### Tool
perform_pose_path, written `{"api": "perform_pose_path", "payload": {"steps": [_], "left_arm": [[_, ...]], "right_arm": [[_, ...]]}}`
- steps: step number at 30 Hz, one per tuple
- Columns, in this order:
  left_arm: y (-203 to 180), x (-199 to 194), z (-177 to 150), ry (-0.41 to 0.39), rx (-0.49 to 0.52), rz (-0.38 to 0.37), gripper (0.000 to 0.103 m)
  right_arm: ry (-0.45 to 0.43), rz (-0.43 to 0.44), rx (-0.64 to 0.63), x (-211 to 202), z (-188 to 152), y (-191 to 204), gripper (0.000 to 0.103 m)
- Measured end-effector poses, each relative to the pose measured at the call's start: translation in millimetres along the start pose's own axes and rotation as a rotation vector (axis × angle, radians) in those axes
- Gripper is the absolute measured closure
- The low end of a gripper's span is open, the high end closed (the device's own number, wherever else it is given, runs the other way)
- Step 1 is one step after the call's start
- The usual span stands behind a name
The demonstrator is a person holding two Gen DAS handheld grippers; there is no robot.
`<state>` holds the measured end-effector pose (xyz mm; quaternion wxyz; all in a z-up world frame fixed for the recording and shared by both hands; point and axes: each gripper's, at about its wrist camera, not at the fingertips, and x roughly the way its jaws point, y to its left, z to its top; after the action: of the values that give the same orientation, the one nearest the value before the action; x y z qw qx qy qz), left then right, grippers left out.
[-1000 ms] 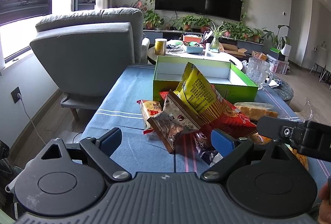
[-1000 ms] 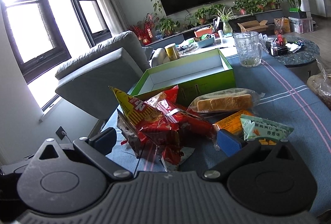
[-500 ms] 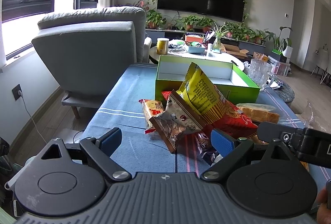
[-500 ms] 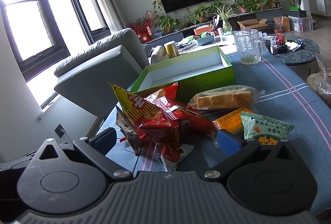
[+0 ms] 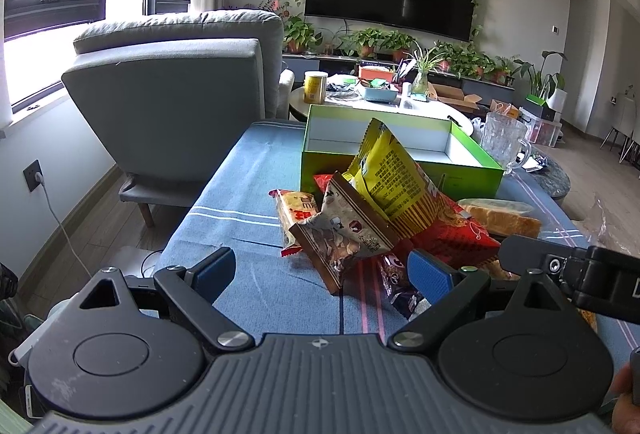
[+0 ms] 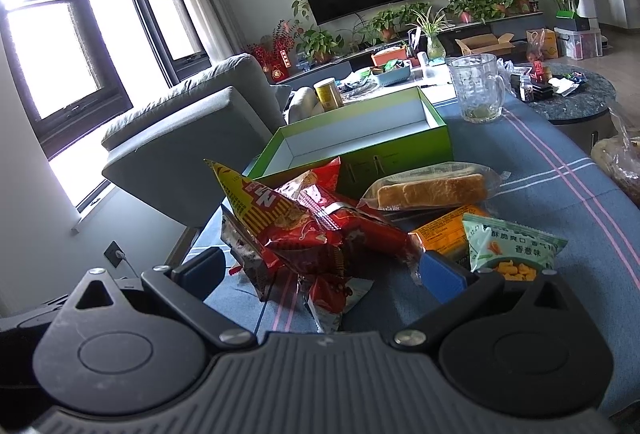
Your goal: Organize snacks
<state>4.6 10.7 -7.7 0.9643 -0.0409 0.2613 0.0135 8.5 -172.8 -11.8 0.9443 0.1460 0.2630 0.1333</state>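
Both grippers, left gripper (image 5: pixel 322 268) and right gripper (image 6: pixel 320 272), are held with fingers spread, empty, before the snack pile (image 6: pixel 316 230) beside the green box (image 6: pixel 360 137).

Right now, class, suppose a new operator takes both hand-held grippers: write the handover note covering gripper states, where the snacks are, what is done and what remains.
Left hand-held gripper: open, holding nothing, facing the snack pile.
Right hand-held gripper: open, holding nothing, also at the pile.
Snacks: yellow-red bag, brown packet, wrapped bread, orange packet and pale green packet all lie on the blue tablecloth, in front of the green box.
Done: nothing visible; the box interior that shows holds no snacks.
Left: move every snack into the box.
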Motion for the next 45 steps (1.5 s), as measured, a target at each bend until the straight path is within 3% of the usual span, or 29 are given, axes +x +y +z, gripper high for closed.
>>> {"api": "perform_pose_path", "payload": {"steps": [22,28,32,38,45], "left_arm": [[5.1,1.8,2.1,0.002,-0.032,0.012,0.011],[8.8,0.1,14.2,-0.028,-0.066,0.009,0.011],[4.9,0.7,34.0,-0.088,-0.090,-0.005,0.011],[-16.8,24.7,67.2,-0.113,-0.047,0.008,0.011],[-34.1,68.8,75.2,-0.033,0.030,0.067,0.011]], "right_arm": [[0.005,-0.008,0.008,2.1,-1.7,-0.5,0.030],[0.002,-0.020,0.017,3.7,-0.7,-3.8,0.030],[-0.010,-0.049,0.029,4.9,2.1,-9.2,0.030],[-0.007,-0.078,0.019,9.9,3.2,-14.0,0.030],[-0.009,-0.092,0.021,14.3,6.6,-20.9,0.031]]}}
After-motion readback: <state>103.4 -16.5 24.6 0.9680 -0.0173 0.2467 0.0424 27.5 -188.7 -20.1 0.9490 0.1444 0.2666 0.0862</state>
